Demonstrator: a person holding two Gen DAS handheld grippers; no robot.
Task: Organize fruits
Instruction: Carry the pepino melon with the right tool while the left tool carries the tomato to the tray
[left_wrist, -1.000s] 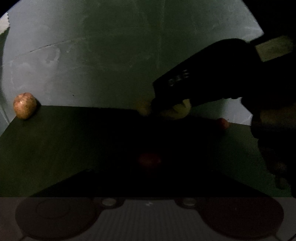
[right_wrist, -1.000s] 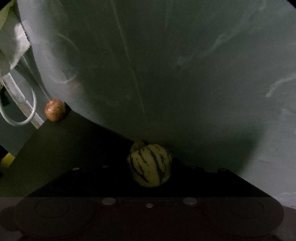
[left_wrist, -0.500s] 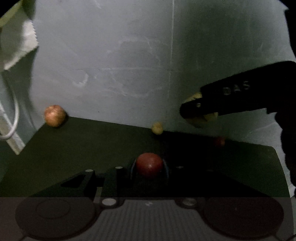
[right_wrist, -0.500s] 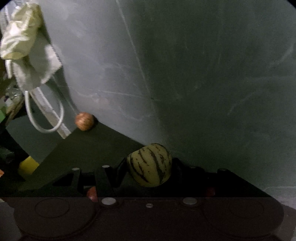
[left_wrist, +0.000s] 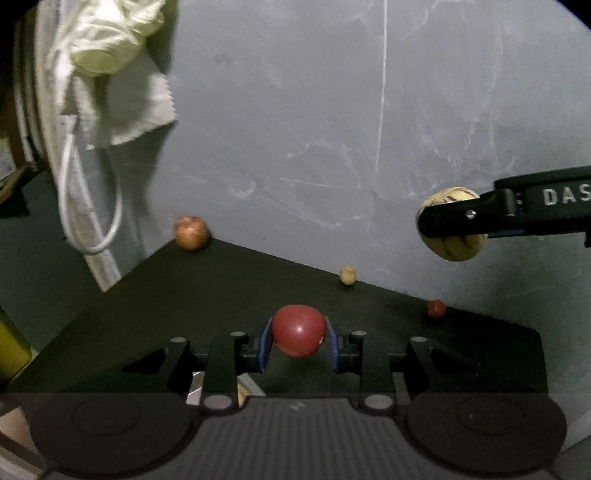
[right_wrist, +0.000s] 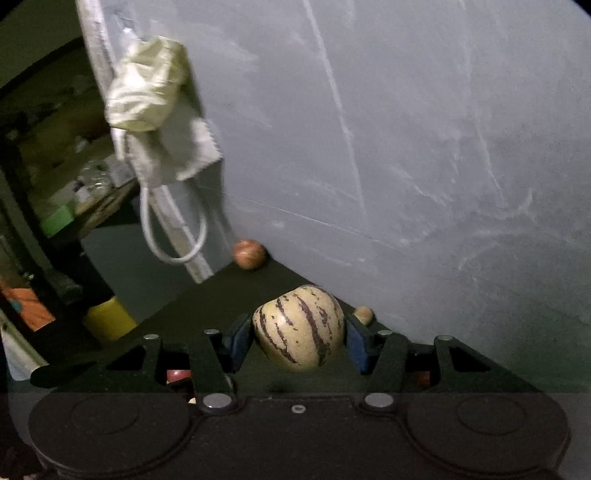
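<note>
The left gripper (left_wrist: 297, 341) is clamped on a red round fruit (left_wrist: 297, 334), its 2 blue pads pressed against the fruit's sides, and the fruit hangs clear above the dark table (left_wrist: 192, 295). The right gripper (right_wrist: 300, 338) grips a cream fruit with dark purple stripes (right_wrist: 299, 328) between its blue pads, also lifted off the table; from the left wrist view the same striped fruit shows at the right, high in front of the grey wall (left_wrist: 332, 129).

3 fruits lie on the table along the wall: a reddish-brown apple-like fruit (left_wrist: 191, 233) at the far left corner, a small tan fruit (left_wrist: 348, 275) near the middle, and a small red fruit (left_wrist: 436, 308) to the right, possibly a cherry tomato, though it is too small to tell. They lie well apart. A white cable loop (left_wrist: 92, 206) and a crumpled pale cloth (left_wrist: 107, 40) hang at the left.
</note>
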